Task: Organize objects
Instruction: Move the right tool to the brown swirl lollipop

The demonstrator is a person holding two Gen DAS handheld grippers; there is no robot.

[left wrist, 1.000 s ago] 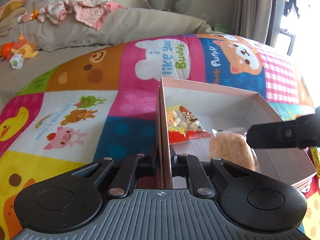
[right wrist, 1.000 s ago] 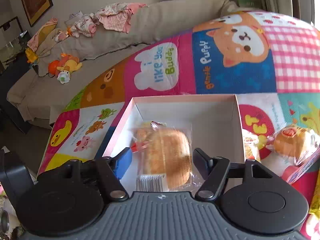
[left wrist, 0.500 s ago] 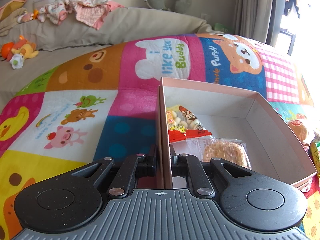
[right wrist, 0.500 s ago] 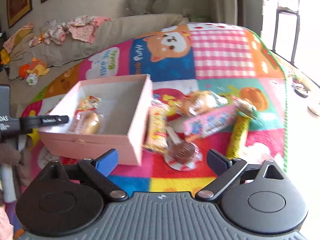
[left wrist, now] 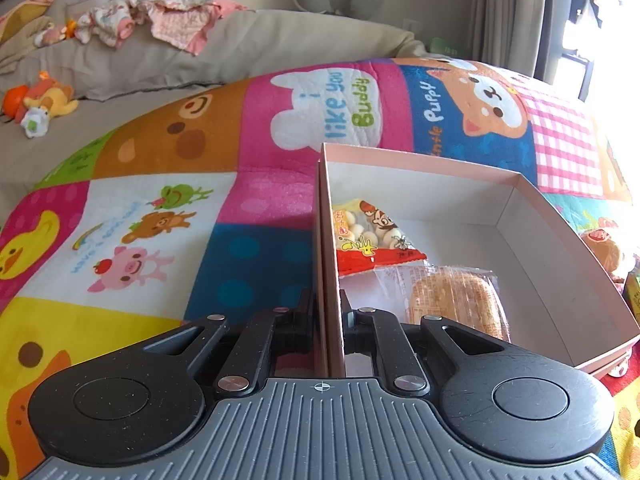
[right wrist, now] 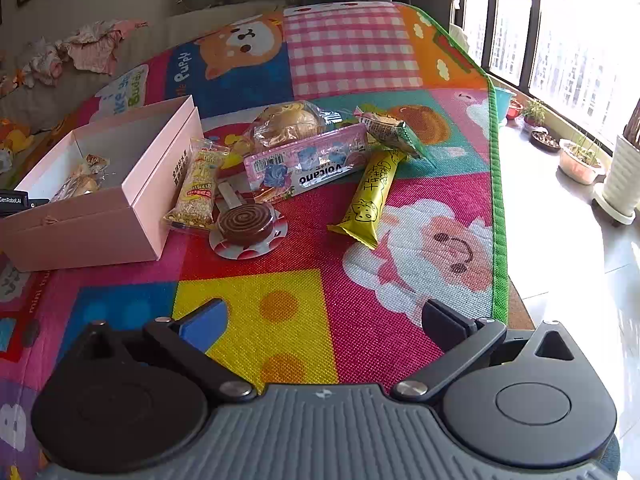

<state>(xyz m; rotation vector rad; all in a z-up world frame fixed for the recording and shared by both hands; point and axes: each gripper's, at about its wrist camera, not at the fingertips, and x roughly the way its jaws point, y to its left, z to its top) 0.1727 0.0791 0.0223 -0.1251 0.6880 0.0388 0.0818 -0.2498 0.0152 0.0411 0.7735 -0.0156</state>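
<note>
My left gripper (left wrist: 326, 320) is shut on the near left wall of the pink box (left wrist: 560, 236). Inside lie a red and yellow snack bag (left wrist: 372, 236) and a wrapped bun (left wrist: 456, 300). My right gripper (right wrist: 324, 320) is open and empty above the mat, back from the loose snacks: a chocolate swirl lollipop (right wrist: 245, 222), a grain bar (right wrist: 198, 192), a pink Volcano pack (right wrist: 310, 162), a yellow stick pack (right wrist: 372, 196), a wrapped bun (right wrist: 290, 122) and a green packet (right wrist: 390, 130). The pink box (right wrist: 152, 176) stands to their left.
Everything sits on a colourful cartoon mat (right wrist: 400, 48) whose green right edge (right wrist: 498, 200) drops to the floor, with plant pots (right wrist: 580, 160) by the window. A sofa with clothes (left wrist: 168, 20) and a plush toy (left wrist: 40, 100) lies behind.
My right gripper let go of the wrapped bun in the box, pulled out and swung right and back over the mat. The left gripper has not moved.
</note>
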